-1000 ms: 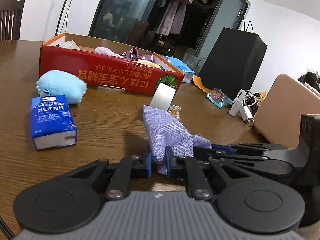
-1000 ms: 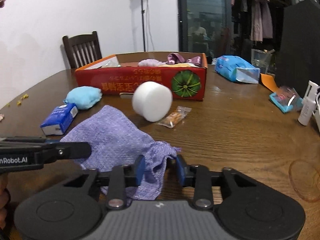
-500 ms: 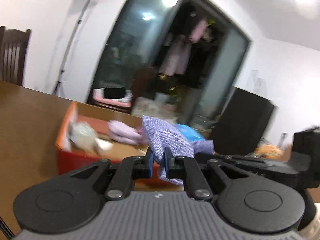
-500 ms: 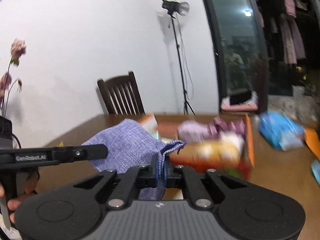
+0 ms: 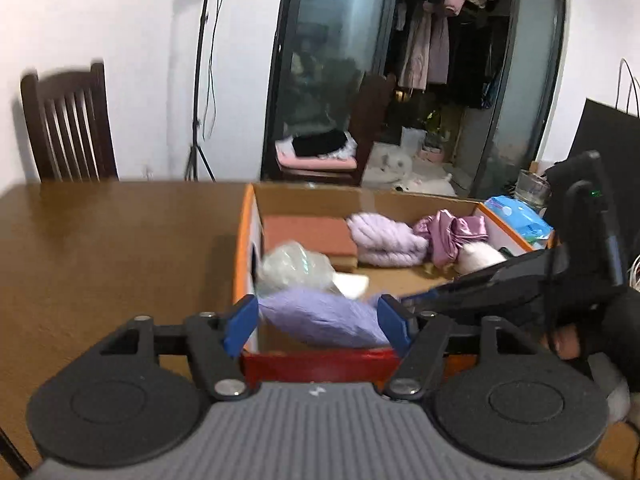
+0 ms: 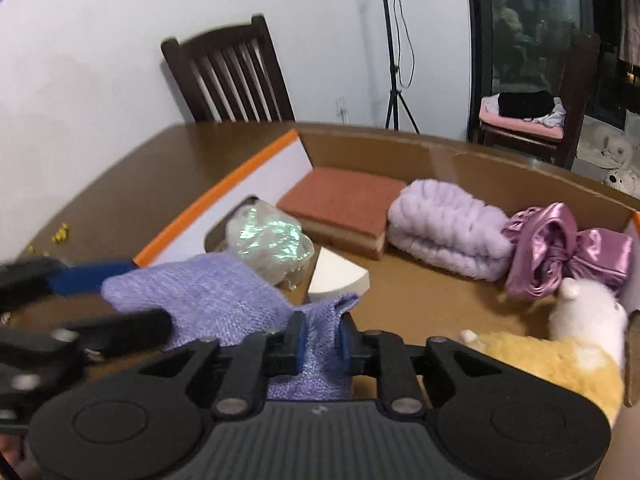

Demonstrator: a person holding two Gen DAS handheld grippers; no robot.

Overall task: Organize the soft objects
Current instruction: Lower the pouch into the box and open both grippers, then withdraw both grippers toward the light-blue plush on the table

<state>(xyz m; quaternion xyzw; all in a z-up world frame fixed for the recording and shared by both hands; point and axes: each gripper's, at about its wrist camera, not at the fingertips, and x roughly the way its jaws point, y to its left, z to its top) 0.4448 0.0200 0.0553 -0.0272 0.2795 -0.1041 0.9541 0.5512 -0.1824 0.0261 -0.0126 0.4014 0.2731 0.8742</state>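
A lilac woven pouch (image 5: 316, 316) sits low inside the cardboard box (image 5: 245, 240), just behind its red front wall. My left gripper (image 5: 318, 326) is opening, its blue pads wide apart on either side of the pouch and clear of it. My right gripper (image 6: 323, 342) has the pouch's bunched neck (image 6: 324, 320) between its pads; its jaws are opening but the cloth still fills the gap. In the right wrist view the left gripper (image 6: 148, 296) straddles the pouch's left end.
The box holds a shiny wrapped bundle (image 6: 268, 240), a brown sponge (image 6: 340, 200), a lilac fluffy roll (image 6: 444, 224), pink satin (image 6: 560, 240), a white wedge (image 6: 340, 276) and a yellow-white plush (image 6: 560, 352). A chair (image 5: 68, 128) stands behind the table; a blue packet (image 5: 516, 216) lies right of the box.
Both grippers lifted the pouch off the table and carried it over into the box. The left jaws, shut on it before, have sprung wide; the right jaws have eased slightly.
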